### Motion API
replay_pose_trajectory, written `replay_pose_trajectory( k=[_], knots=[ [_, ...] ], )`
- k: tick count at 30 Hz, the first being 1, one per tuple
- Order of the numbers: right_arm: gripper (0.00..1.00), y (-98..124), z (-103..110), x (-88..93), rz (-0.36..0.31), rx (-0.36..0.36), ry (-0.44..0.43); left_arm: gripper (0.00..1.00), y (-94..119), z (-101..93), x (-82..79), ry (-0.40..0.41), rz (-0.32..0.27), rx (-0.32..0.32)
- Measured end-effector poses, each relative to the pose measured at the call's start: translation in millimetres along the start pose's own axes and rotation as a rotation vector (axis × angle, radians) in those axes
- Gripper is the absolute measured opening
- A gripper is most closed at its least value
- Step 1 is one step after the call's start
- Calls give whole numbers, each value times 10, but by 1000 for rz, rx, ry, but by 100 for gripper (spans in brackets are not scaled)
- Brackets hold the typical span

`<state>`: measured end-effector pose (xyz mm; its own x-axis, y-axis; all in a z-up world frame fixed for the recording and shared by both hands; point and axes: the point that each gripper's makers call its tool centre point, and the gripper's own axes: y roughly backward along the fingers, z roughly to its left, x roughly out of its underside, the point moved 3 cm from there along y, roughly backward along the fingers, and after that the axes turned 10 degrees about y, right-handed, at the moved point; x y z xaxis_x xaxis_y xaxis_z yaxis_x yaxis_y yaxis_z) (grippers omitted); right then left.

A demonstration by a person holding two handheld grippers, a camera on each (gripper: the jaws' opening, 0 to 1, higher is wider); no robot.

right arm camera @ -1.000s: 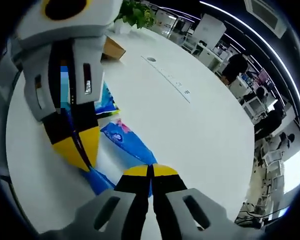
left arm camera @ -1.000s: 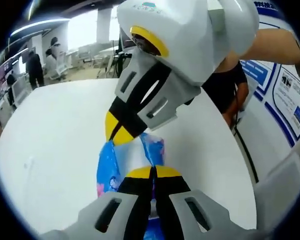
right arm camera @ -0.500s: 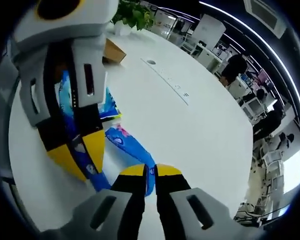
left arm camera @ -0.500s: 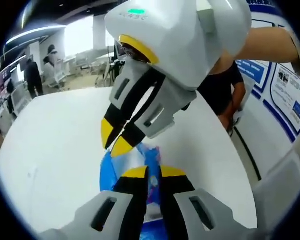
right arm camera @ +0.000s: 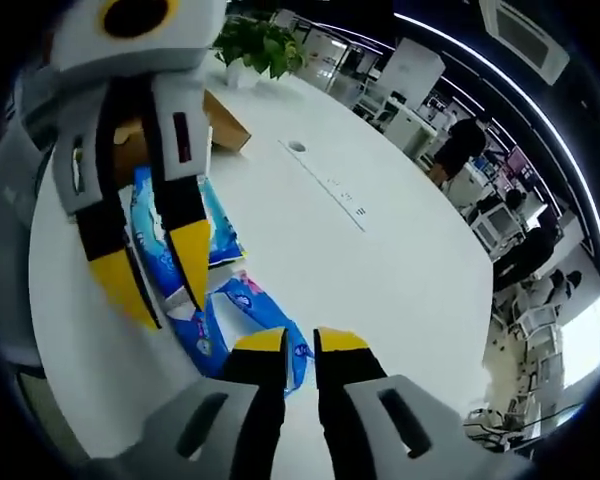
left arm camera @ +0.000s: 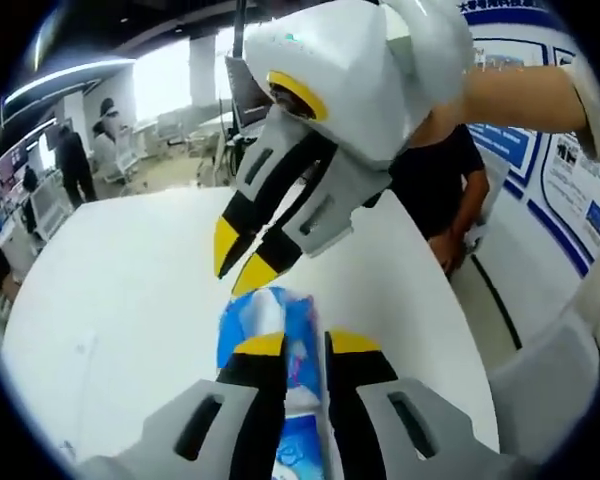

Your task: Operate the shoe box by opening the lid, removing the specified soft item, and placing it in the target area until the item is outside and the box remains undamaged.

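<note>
Releasing the soft blue plastic pack [left arm camera: 280, 325] at lower centre, I keep left gripper [left arm camera: 297, 343] and right gripper [right arm camera: 300, 340] apart (lifting slowly).

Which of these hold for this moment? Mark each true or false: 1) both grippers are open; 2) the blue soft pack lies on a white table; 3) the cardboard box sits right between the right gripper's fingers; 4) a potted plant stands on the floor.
1) True: the left gripper and the right gripper both show a gap.
2) True: the blue soft pack lies on the white table.
3) False: the cardboard box sits farther off, behind the left gripper.
4) False: the potted plant stands on the table's far edge.
</note>
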<state>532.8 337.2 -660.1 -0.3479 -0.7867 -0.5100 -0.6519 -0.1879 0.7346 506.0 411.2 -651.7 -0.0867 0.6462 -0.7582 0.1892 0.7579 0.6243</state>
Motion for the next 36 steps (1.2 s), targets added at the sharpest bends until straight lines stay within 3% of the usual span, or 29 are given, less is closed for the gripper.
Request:
replay_pose_trajectory(
  k=[8,21,27,36],
  knots=[
    [13,180,90,-179,-13,-15,22,22,388,-75,31,-6,-35,-17],
    [19,391,242,-501,-51,-19,37,45,980,-135,327,125,-55,-80],
    [27,425,337,-693,-77,-51,14,50,1274,-83,507,194,-69,-152],
    [30,419,458,-966,-127,-99,5,52,1744,-19,743,208,-100,-261]
  ],
)
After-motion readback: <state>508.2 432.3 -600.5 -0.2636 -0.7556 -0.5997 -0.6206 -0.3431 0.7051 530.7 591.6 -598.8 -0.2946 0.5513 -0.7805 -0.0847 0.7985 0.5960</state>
